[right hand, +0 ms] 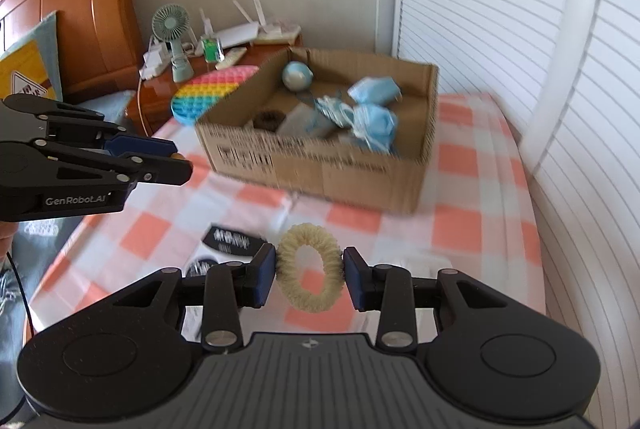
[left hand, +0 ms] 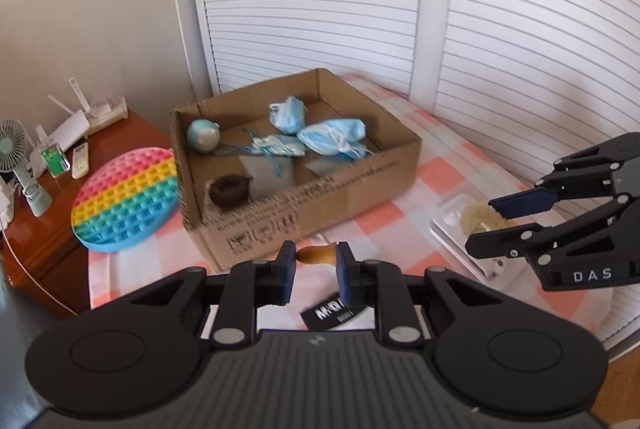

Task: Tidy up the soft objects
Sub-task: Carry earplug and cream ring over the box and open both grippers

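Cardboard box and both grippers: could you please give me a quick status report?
Left gripper shut on a small brown item. Right gripper shut on a cream scrunchie. Cardboard box open ahead, holding masks. Nothing in the way.

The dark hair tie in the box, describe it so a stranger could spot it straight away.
Find the open cardboard box on the pink checked cloth. The dark hair tie lies in its near corner, on the side toward the rainbow bubble mat. It is the only dark brown fuzzy ring there; the things beside it are pale blue.
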The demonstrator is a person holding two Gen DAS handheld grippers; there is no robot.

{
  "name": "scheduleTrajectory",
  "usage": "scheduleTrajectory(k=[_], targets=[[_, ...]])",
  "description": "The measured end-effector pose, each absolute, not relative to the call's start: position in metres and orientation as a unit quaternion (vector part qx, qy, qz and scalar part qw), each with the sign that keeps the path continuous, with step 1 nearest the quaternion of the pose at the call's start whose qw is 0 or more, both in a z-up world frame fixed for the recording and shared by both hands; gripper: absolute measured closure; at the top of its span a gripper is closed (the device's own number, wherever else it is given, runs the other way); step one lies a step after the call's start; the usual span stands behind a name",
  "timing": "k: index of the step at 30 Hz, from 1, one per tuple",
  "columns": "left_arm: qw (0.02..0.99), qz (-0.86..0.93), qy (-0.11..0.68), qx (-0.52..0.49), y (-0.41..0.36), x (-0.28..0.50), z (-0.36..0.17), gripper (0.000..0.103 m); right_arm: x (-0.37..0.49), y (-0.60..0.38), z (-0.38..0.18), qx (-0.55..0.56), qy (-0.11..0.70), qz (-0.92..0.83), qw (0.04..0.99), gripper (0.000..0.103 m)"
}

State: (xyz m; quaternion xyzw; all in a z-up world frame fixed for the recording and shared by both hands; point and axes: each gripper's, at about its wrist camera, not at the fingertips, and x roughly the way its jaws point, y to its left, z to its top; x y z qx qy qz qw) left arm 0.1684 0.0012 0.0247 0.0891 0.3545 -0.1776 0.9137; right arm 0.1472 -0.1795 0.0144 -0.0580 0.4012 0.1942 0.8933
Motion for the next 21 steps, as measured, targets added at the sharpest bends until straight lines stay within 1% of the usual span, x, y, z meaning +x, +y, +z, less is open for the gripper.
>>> scheduleTrajectory(k=[7,14,16,17,18,19,20,21], targets=[[0.922,-0.165,0.341,0.075,0.01,0.214,0.035,0.083,0.183,-0.168,0.026,-0.058,0.381,0.197,0.901,0.061],[0.924,-0.152,0.347,0.059,0.007,0.262,0.025,0.083,0.219,-0.17,0.033,-0.054,0.375,0.185,0.907,0.061],[0.924,-0.147,0.35,0.053,0.007,0.272,0.02,0.081,0.227,-0.17,0.035,-0.057,0.373,0.183,0.908,0.061],[0.926,-0.141,0.347,0.048,0.008,0.276,0.018,0.073,0.231,-0.169,0.035,-0.059,0.373,0.182,0.908,0.061],[0.927,-0.137,0.346,0.047,0.009,0.278,0.016,0.054,0.236,-0.168,0.035,-0.06,0.373,0.183,0.907,0.061],[0.928,-0.131,0.346,0.046,0.011,0.28,0.015,0.042,0.24,-0.167,0.035,-0.061,0.373,0.184,0.907,0.061],[0.931,-0.123,0.342,0.045,0.013,0.279,0.014,0.022,0.244,-0.165,0.034,-0.061,0.374,0.185,0.907,0.061],[0.933,-0.116,0.337,0.043,0.016,0.278,0.013,0.014,0.248,-0.164,0.033,-0.063,0.376,0.187,0.905,0.061]])
